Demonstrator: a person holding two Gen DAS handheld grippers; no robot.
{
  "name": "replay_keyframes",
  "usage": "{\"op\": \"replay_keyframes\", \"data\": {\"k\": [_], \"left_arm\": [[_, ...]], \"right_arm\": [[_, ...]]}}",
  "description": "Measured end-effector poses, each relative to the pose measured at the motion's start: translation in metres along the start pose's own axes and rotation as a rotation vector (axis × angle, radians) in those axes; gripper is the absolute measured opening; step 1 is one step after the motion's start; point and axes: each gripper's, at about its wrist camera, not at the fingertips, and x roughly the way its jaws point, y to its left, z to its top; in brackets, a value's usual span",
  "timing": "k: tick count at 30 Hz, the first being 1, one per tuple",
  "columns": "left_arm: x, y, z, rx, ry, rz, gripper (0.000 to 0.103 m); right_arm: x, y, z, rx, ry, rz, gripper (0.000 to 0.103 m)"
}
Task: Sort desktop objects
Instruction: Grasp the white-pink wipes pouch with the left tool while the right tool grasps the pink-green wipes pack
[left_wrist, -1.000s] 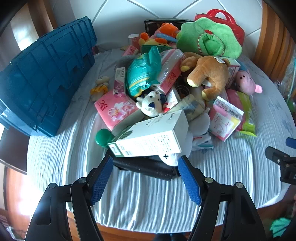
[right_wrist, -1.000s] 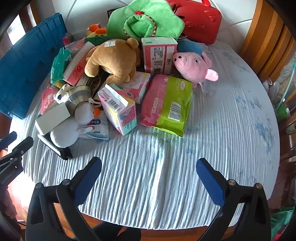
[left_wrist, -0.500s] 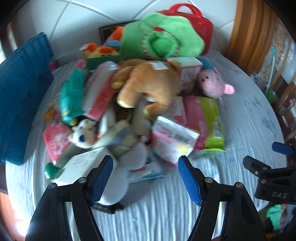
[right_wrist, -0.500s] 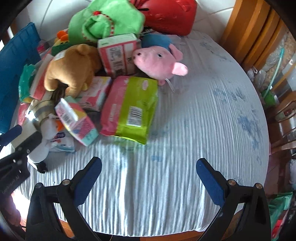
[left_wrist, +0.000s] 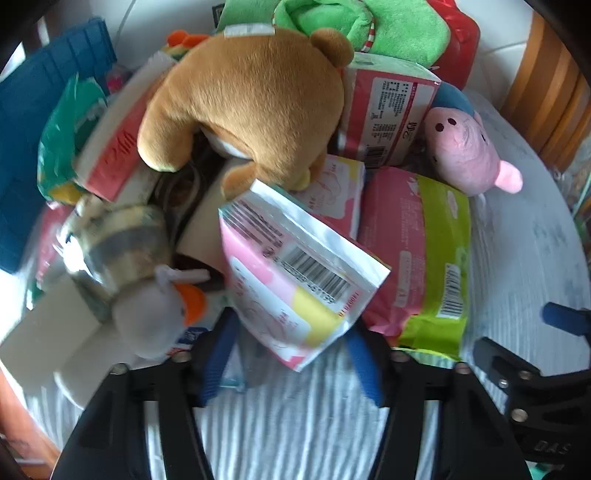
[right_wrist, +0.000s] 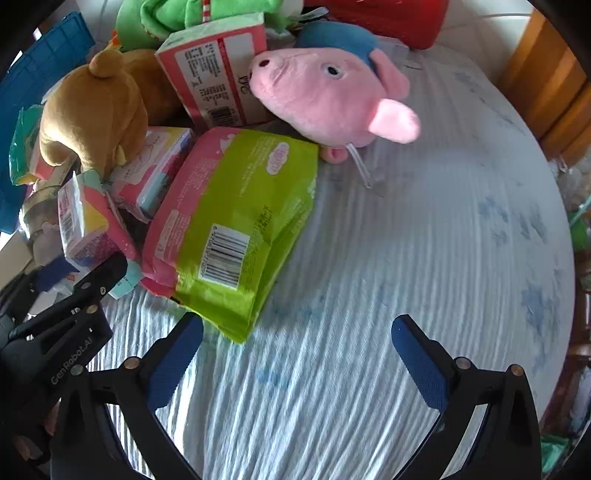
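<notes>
A heap of soft toys and packets lies on the striped tablecloth (left_wrist: 295, 413). At its near edge a pink, yellow and white packet (left_wrist: 295, 280) with a barcode stands tilted. My left gripper (left_wrist: 290, 325) straddles its lower corner. The jaws are closing, and both blue pads touch the packet's sides. My right gripper (right_wrist: 298, 325) hangs open over bare cloth, its left finger by the corner of a green and pink packet (right_wrist: 236, 221). A brown bear (left_wrist: 251, 99) and a pink pig toy (right_wrist: 325, 96) lie further back.
A grey duck toy (left_wrist: 155, 317) and a white box (left_wrist: 48, 332) lie left of the held packet. A red-and-white carton (left_wrist: 384, 118), a green plush (left_wrist: 362, 26) and a red bag (right_wrist: 388, 14) sit behind. A blue crate (left_wrist: 22, 122) stands far left. Wooden furniture (right_wrist: 546, 85) borders the right.
Both grippers have come forward and down towards the pile. The left one swung right from the white box to the pink packet, and its jaws narrowed around it. The right stays open.
</notes>
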Motion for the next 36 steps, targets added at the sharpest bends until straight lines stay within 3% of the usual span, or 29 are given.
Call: {"op": "replay_keyframes", "data": {"k": [8, 14, 18, 23, 32, 36], "left_arm": [[-0.009, 0.011, 0.002, -0.013, -0.033, 0.059, 0.047], [-0.005, 0.023, 0.005, -0.013, -0.029, 0.048, 0.049], [-0.005, 0.021, 0.003, 0.023, -0.043, 0.054, 0.05], [-0.005, 0.019, 0.002, 0.058, -0.056, 0.054, 0.049], [-0.007, 0.01, 0.005, 0.082, -0.078, 0.077, 0.047], [-0.001, 0.008, 0.009, 0.072, -0.054, 0.091, 0.057]], "right_arm": [[0.019, 0.013, 0.025, 0.006, -0.005, 0.079, 0.103], [0.025, 0.017, 0.037, 0.024, -0.018, 0.095, 0.103], [0.036, 0.03, 0.043, 0.023, -0.001, 0.158, 0.103], [0.042, 0.034, 0.043, 0.012, 0.007, 0.133, 0.103], [0.031, -0.023, 0.009, 0.092, 0.049, 0.05, 0.103], [0.025, -0.019, 0.01, 0.043, 0.019, 0.017, 0.103]]}}
